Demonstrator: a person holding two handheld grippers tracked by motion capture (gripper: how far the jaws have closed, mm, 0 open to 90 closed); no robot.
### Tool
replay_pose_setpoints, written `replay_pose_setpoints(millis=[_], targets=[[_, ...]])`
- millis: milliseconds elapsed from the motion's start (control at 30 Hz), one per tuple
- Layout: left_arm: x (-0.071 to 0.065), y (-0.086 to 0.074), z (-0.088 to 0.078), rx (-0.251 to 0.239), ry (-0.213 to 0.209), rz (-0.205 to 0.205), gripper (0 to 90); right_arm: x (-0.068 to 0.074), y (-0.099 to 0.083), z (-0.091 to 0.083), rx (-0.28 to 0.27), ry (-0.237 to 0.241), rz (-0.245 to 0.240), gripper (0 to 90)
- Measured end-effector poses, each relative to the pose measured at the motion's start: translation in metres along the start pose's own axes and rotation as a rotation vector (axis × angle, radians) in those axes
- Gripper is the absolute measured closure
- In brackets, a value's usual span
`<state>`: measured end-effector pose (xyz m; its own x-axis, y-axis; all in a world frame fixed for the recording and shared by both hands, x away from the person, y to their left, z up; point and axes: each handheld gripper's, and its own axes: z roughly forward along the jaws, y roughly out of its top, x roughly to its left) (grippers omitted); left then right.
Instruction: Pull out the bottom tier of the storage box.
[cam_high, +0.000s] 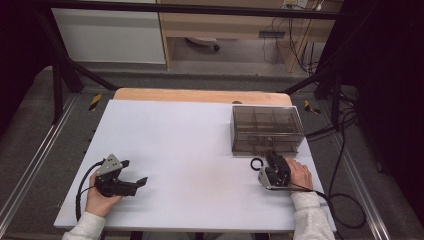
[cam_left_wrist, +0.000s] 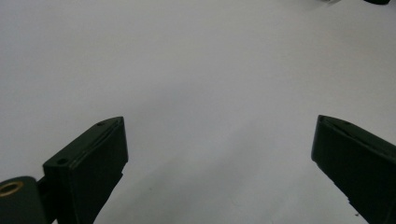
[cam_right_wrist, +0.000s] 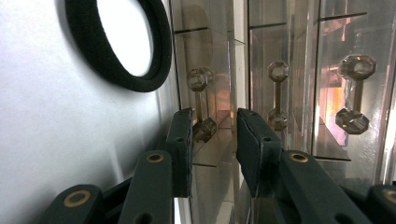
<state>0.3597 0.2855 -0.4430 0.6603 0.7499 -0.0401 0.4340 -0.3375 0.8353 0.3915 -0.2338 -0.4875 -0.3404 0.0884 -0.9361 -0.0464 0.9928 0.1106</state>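
A smoky clear plastic box (cam_high: 267, 129) with inner compartments stands at the table's right rear. A black ring (cam_high: 256, 163) lies flat on the white table just in front of its left corner. My right gripper (cam_high: 272, 157) is rolled on its side with its tips against the box front. In the right gripper view the jaws (cam_right_wrist: 215, 112) stand narrow with a gap. A clear dumbbell-shaped handle (cam_right_wrist: 201, 79) on the box (cam_right_wrist: 299, 56) sits by the left pad, and I see no pad pressing on it. The ring (cam_right_wrist: 133, 83) lies beside them. My left gripper (cam_high: 135, 171) rests open at front left, with bare table between its jaws (cam_left_wrist: 221, 119).
The white table top (cam_high: 190, 145) lies on a wooden board, inside a black frame. Cables trail off the right edge by the box. Two more clear handles (cam_right_wrist: 357, 93) show on the box front. A person's hands and light sleeves hold both grippers near the front edge.
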Motion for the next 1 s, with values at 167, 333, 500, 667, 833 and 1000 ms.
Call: replay_pose_setpoints(millis=[167, 333, 500, 667, 833, 1000], targets=[[0.0, 0.0, 0.0, 0.0, 0.0, 0.0, 3.5, -0.001, 0.0, -0.001, -0.001, 0.001, -0.008, 67.8], [0.0, 0.0, 0.0, -0.001, -0.002, 0.0, 3.5, 0.0, 0.0, -0.002, -0.002, 0.001, -0.008, 67.9], [0.0, 0.0, 0.0, -0.001, -0.002, -0.001, 3.5, 0.001, 0.001, -0.004, -0.002, 0.002, -0.004, 67.9], [0.0, 0.0, 0.0, -0.001, -0.002, -0.001, 3.5, 0.003, 0.001, -0.006, -0.001, 0.001, -0.001, 67.9], [0.0, 0.0, 0.0, -0.002, -0.002, -0.003, 3.5, 0.003, 0.001, -0.008, -0.003, 0.003, -0.007, 67.9], [0.0, 0.0, 0.0, -0.003, -0.003, -0.004, 3.5, 0.003, 0.001, -0.01, 0.0, 0.005, -0.008, 67.9]])
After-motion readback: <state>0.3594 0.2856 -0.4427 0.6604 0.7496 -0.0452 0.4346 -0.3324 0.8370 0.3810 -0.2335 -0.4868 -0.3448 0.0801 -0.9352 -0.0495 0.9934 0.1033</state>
